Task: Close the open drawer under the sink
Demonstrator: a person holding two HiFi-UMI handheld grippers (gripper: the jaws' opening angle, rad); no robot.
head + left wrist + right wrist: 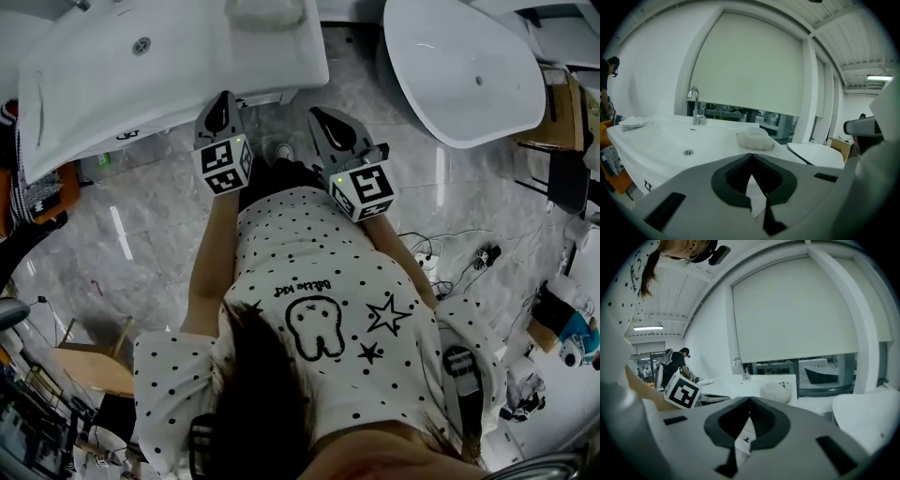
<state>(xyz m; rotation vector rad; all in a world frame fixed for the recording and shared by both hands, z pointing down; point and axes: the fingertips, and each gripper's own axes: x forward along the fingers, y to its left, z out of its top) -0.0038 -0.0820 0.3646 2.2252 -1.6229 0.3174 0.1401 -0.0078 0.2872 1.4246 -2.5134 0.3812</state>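
The left hand-held gripper [221,101] and right hand-held gripper [325,119] are hovering clenched, gripping nothing, near the white sink [84,89], whose rim is carrying a bundled white cloth [754,139].

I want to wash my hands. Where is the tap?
In the left gripper view, the chrome faucet stands at the back edge of the sink, left of centre, behind the drain and left of the crumpled white cloth.
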